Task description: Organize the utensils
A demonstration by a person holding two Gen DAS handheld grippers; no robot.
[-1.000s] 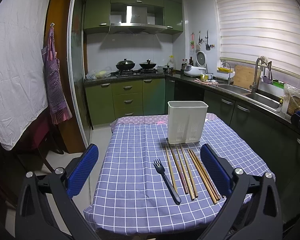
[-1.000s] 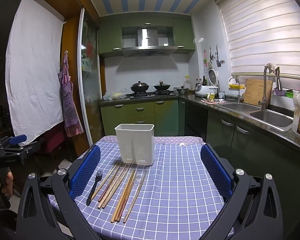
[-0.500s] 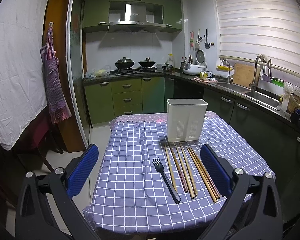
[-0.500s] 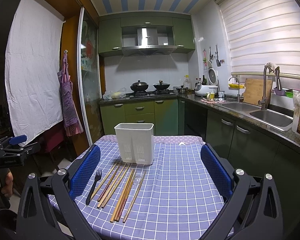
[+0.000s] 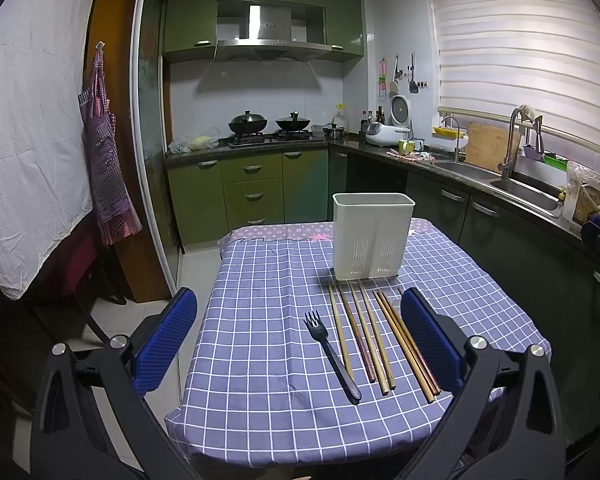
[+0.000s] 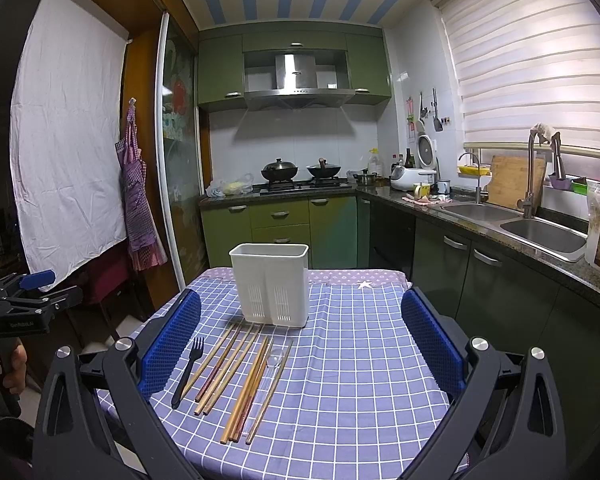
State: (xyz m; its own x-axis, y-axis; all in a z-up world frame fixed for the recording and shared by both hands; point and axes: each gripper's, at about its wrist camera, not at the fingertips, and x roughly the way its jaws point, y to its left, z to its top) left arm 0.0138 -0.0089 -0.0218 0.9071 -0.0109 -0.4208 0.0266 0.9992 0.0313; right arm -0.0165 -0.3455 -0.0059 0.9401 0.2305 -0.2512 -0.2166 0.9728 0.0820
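A white slotted utensil holder (image 5: 373,236) (image 6: 270,283) stands upright on the checked purple tablecloth (image 5: 260,320) (image 6: 360,360). In front of it lie a black fork (image 5: 332,356) (image 6: 187,370), several wooden chopsticks (image 5: 374,338) (image 6: 236,368) side by side, and a clear plastic spoon (image 6: 269,368). My left gripper (image 5: 300,338) hovers open above the near table edge, its fingers either side of the fork and chopsticks. My right gripper (image 6: 300,338) is open too, with nothing between its blue pads (image 6: 430,344). The left gripper (image 6: 20,300) also shows at the far left of the right wrist view, held by a hand.
Green cabinets (image 6: 280,224) and a stove with two woks (image 5: 268,124) line the back wall. A counter with a double sink (image 6: 540,232) runs along the right. An apron (image 5: 108,184) hangs at the left beside a white sheet (image 5: 28,152). Floor shows left of the table.
Both views have shifted only slightly; the left wrist view has drifted a little. Nothing on the table has moved and both grippers stay open.
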